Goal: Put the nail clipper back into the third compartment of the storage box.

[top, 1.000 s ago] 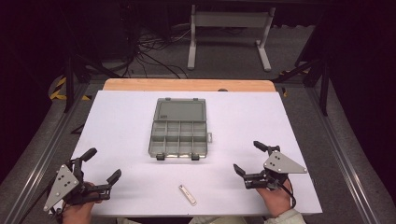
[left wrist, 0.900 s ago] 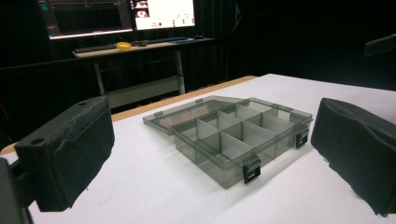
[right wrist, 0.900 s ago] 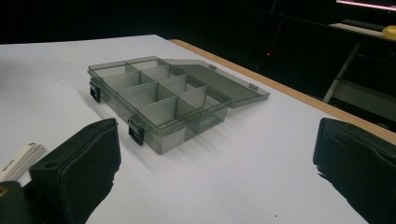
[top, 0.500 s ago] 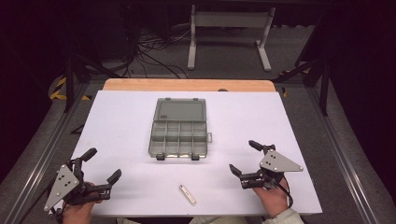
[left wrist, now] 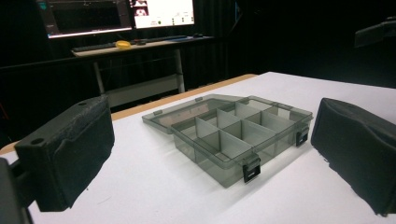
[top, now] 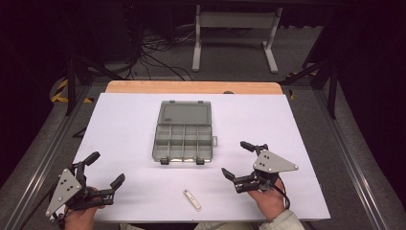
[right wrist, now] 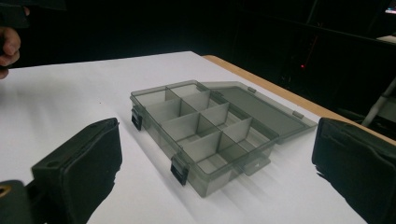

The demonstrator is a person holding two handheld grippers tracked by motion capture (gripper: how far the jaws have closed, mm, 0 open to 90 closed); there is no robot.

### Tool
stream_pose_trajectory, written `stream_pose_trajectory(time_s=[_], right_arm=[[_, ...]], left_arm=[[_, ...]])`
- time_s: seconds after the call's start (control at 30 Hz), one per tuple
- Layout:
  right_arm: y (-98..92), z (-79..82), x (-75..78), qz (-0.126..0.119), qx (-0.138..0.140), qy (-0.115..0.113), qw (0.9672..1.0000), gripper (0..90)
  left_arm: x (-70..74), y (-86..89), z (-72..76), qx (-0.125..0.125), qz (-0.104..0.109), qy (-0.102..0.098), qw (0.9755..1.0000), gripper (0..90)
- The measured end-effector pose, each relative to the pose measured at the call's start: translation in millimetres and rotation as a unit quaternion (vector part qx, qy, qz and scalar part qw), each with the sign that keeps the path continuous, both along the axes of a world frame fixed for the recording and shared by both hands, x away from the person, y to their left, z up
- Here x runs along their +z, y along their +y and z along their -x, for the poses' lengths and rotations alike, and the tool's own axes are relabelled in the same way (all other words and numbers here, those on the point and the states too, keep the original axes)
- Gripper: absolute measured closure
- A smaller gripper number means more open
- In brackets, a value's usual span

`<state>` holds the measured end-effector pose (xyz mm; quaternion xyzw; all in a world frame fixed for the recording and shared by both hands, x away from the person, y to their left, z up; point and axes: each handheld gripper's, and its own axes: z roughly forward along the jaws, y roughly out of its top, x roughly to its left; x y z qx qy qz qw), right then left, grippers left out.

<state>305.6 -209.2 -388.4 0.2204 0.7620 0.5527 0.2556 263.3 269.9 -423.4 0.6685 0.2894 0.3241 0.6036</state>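
Since 1 second ago the right gripper (top: 240,160) has slid a little leftward toward the table's middle, while the left gripper (top: 104,169) sits unchanged at the near left corner — both with jaws spread wide and holding nothing. Compartment contents of the grey organiser box (top: 184,136) are hard to make out through its tinted walls; its lid lies open flat on the far side. Bare white table (top: 119,124) surrounds the box on every side. Near the front edge, between the 2 grippers, lies a small white stick (top: 192,200) — well apart from both. Nothing stands between either gripper and the box.
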Motion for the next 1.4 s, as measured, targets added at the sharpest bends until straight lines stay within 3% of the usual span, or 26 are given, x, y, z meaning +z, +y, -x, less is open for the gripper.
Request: stream_pose_trajectory(time_s=[0.57, 0.77, 1.2, 1.4], right_arm=[[34.2, -5.9, 8.8, 0.014, 0.043, 0.009, 0.9989, 3.4], [42.9, -9.6, 9.7, 0.008, 0.053, 0.012, 0.9985, 2.0], [55.7, -13.9, 11.0, 0.021, 0.064, 0.055, 0.9962, 4.0], [61.6, -15.3, 13.4, 0.053, 0.075, 0.077, 0.9928, 11.4]], left_arm=[[-0.1, -1.6, -1.6, -0.004, -0.001, 0.001, 1.0, 0.5], [0.0, -1.5, -2.1, -0.006, -0.001, 0.001, 1.0, 0.5], [-0.1, -1.1, -1.2, -0.005, 0.001, 0.001, 1.0, 0.5], [-0.4, -0.1, 0.2, -0.003, -0.001, 0.002, 1.0, 0.5]])
